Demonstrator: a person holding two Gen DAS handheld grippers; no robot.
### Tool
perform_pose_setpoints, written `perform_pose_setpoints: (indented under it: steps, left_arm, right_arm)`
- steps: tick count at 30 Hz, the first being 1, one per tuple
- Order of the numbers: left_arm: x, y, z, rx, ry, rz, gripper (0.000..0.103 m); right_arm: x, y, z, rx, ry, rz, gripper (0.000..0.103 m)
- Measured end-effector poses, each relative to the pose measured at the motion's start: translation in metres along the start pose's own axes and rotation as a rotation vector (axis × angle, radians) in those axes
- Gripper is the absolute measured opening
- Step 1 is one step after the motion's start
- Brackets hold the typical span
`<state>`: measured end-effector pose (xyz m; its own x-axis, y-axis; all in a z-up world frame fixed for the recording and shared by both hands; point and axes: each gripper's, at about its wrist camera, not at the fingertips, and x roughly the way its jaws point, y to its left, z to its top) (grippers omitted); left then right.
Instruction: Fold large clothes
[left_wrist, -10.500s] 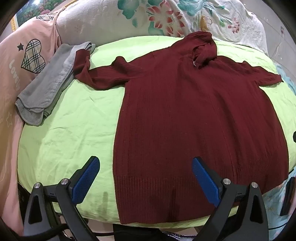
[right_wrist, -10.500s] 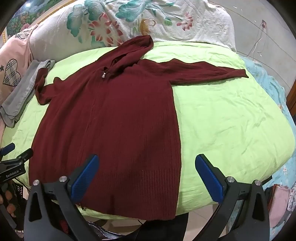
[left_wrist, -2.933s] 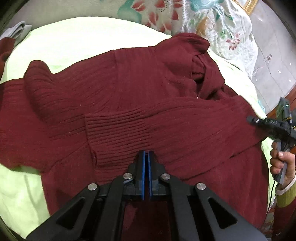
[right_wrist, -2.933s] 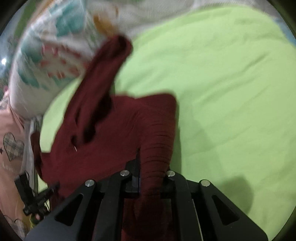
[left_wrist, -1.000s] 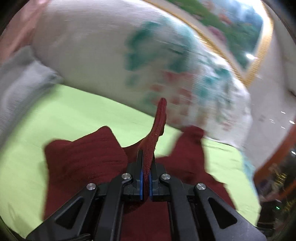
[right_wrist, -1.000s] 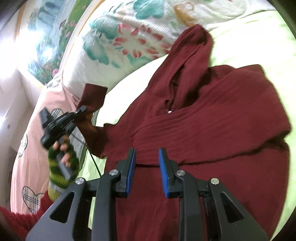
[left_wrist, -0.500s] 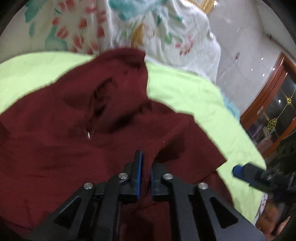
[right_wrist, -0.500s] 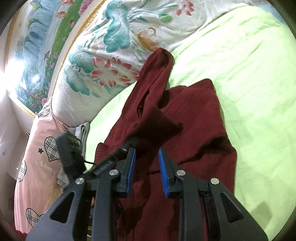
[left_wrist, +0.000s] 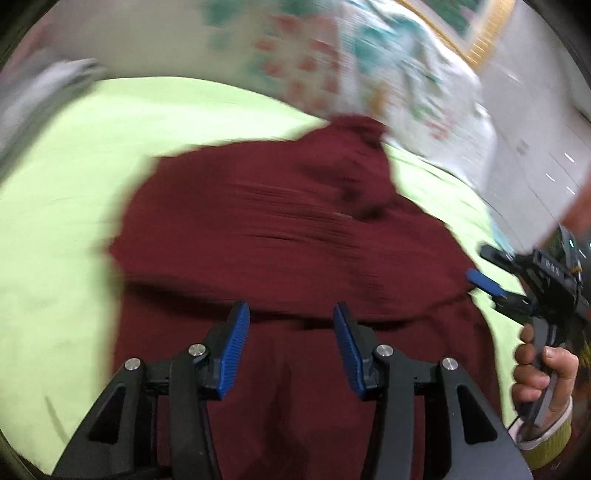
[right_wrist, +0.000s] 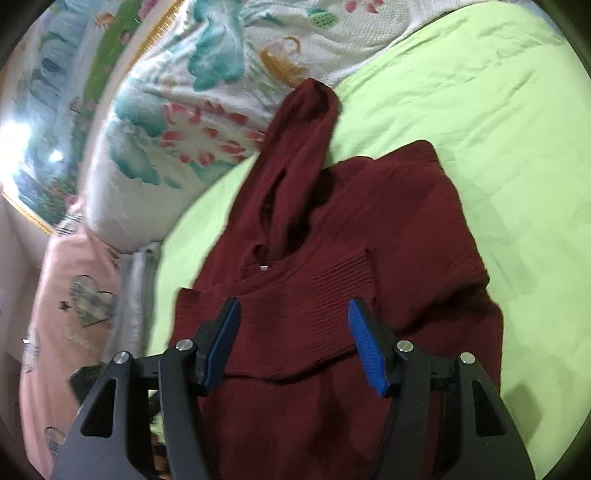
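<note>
The ribbed maroon sweater (right_wrist: 332, 258) lay with both sleeves folded in (previously spread); left gripper (left_wrist: 290, 347) and right gripper (right_wrist: 293, 343) had released, gaping wide.

You see a lime-green sheet (right_wrist: 498, 122), with a floral quilt (right_wrist: 207, 110) bunched along its far edge and a pink heart-print cloth (right_wrist: 74, 295) off its left side.

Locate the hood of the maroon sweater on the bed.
In the right wrist view the hood lies at the sweater's far end, its tip against the floral pillow, on the green sheet.
</note>
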<state>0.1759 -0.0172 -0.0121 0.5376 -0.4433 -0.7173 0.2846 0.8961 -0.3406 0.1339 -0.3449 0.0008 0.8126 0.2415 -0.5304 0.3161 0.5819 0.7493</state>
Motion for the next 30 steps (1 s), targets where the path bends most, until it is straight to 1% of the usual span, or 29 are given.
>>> perform_pose_setpoints:
  steps: [2,3,4,6,7,8,9,10,12,13,15,16,17,18,19,20,21,22,23,24,25,26,27,29,30]
  left_arm:
    - [-0.014,0.034,0.001,-0.042,-0.034,0.089,0.048]
    - [-0.015,0.050,0.002,-0.062,-0.028,0.123,0.048]
    - [-0.014,0.060,0.004,-0.078,-0.018,0.144,0.048]
    - [-0.015,0.081,0.004,-0.105,-0.008,0.167,0.048]
    - [-0.012,0.087,0.006,-0.111,-0.005,0.170,0.048]
    - [-0.009,0.090,0.008,-0.112,-0.005,0.165,0.048]
    - [-0.007,0.090,0.010,-0.110,-0.006,0.159,0.048]
    - [-0.004,0.091,0.013,-0.106,-0.006,0.155,0.048]
    - [0.006,0.088,0.018,-0.095,0.005,0.136,0.048]
    - [0.011,0.087,0.020,-0.086,0.010,0.127,0.048]
    - [0.030,0.078,0.026,-0.073,0.023,0.151,0.047]
    - [0.033,0.079,0.026,-0.072,0.022,0.162,0.047]
    - [0.034,0.080,0.025,-0.074,0.016,0.169,0.047]
    - [0.035,0.082,0.023,-0.082,0.014,0.167,0.047]
    - [0.034,0.083,0.021,-0.087,0.012,0.162,0.047]
    - [0.033,0.083,0.020,-0.083,0.007,0.160,0.047]
    - [0.032,0.083,0.019,-0.083,0.001,0.162,0.047]
    - [0.031,0.084,0.019,-0.089,-0.003,0.165,0.047]
    - [0.030,0.086,0.019,-0.101,-0.005,0.168,0.047]
    - [0.029,0.088,0.020,-0.114,-0.006,0.168,0.047]
    - [0.028,0.092,0.020,-0.128,-0.009,0.164,0.047]
    - [0.028,0.095,0.020,-0.144,-0.008,0.159,0.047]
    - [0.028,0.096,0.022,-0.151,-0.010,0.161,0.047]
    - [0.028,0.098,0.024,-0.161,-0.015,0.170,0.047]
    - [0.028,0.099,0.026,-0.168,-0.021,0.178,0.047]
  right_arm:
    - [0.009,0.001,0.003,-0.023,0.004,-0.044,0.062]
    - [0.013,0.001,0.004,-0.042,0.013,-0.078,0.062]
    - [0.020,0.003,0.004,-0.061,0.029,-0.119,0.062]
    - [0.034,0.001,0.005,-0.071,0.067,-0.136,0.059]
    - [0.042,0.000,0.005,-0.076,0.088,-0.157,0.047]
    - [0.050,0.000,0.005,-0.083,0.110,-0.194,0.024]
    - [0.057,-0.002,0.005,-0.086,0.130,-0.210,0.013]
    - [0.061,-0.002,0.005,-0.085,0.142,-0.206,0.000]
    - [0.061,0.003,0.008,-0.102,0.130,-0.201,0.000]
    - [0.057,0.010,0.011,-0.125,0.104,-0.194,0.000]
    - [0.032,0.028,0.021,-0.158,0.013,-0.141,0.000]
    - [0.021,0.034,0.026,-0.165,-0.026,-0.118,0.000]
    - [0.003,0.042,0.033,-0.181,-0.090,-0.097,0.000]
    - [-0.009,0.045,0.037,-0.192,-0.128,-0.109,0.000]
    - [-0.016,0.042,0.043,-0.194,-0.141,-0.141,0.000]
    - [-0.013,0.037,0.046,-0.187,-0.112,-0.129,0.000]
    - [-0.003,0.028,0.048,-0.170,-0.058,-0.117,0.000]
    - [0.008,0.019,0.046,-0.153,-0.006,-0.152,0.001]
    - [0.017,0.011,0.041,-0.146,0.026,-0.185,0.004]
    - [0.023,0.003,0.035,-0.134,0.041,-0.181,0.004]
    - [0.026,0.000,0.031,-0.127,0.047,-0.181,0.007]
    - [0.030,-0.004,0.028,-0.121,0.059,-0.185,0.016]
    - [0.035,-0.007,0.025,-0.118,0.076,-0.197,0.021]
    - [0.044,-0.010,0.021,-0.118,0.099,-0.216,0.034]
    - [0.049,-0.012,0.020,-0.120,0.119,-0.225,0.037]
